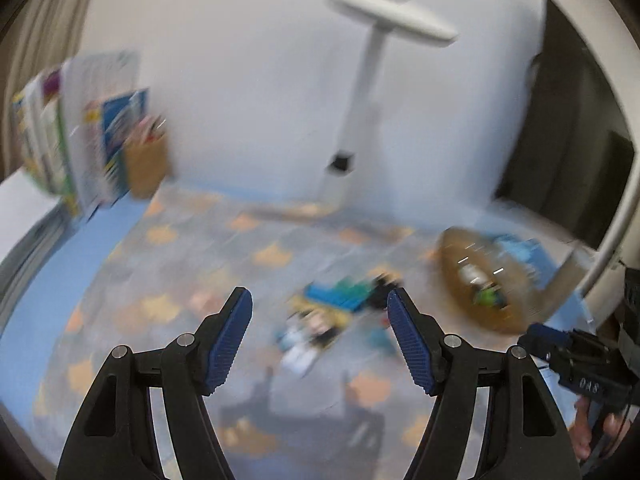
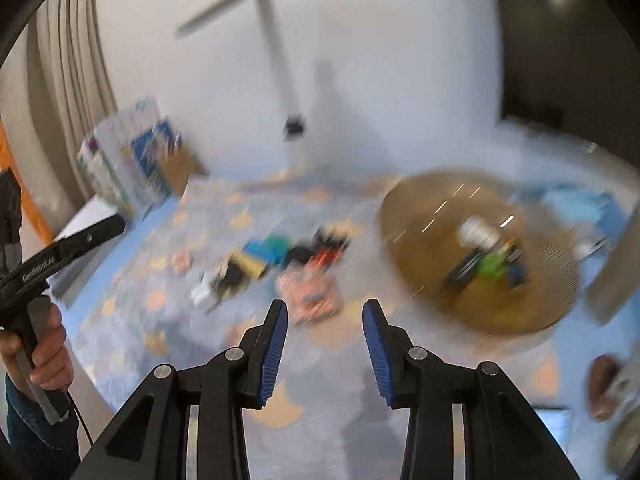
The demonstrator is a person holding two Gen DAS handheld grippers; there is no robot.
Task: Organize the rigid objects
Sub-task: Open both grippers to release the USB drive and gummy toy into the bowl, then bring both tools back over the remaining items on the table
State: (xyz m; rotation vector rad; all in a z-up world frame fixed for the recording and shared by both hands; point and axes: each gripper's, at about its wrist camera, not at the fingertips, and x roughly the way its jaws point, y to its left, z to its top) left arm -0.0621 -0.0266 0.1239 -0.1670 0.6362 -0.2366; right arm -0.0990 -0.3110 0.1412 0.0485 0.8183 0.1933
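Both views are motion-blurred. A cluster of small colourful rigid objects (image 1: 332,312) lies on the patterned blue mat; it also shows in the right wrist view (image 2: 280,264). A round wooden tray (image 1: 452,276) to the right holds a few items, including a green one (image 1: 488,296); the tray shows in the right wrist view (image 2: 420,248) too. My left gripper (image 1: 320,300) is open and empty above the mat, near the cluster. My right gripper (image 2: 325,310) is open and empty, hovering before the cluster.
A white desk lamp (image 1: 368,80) stands at the back by the wall. Books and a brown box (image 1: 100,136) stand at the back left. A dark monitor (image 1: 568,140) is at the right. The other hand-held gripper (image 2: 60,256) appears at the left.
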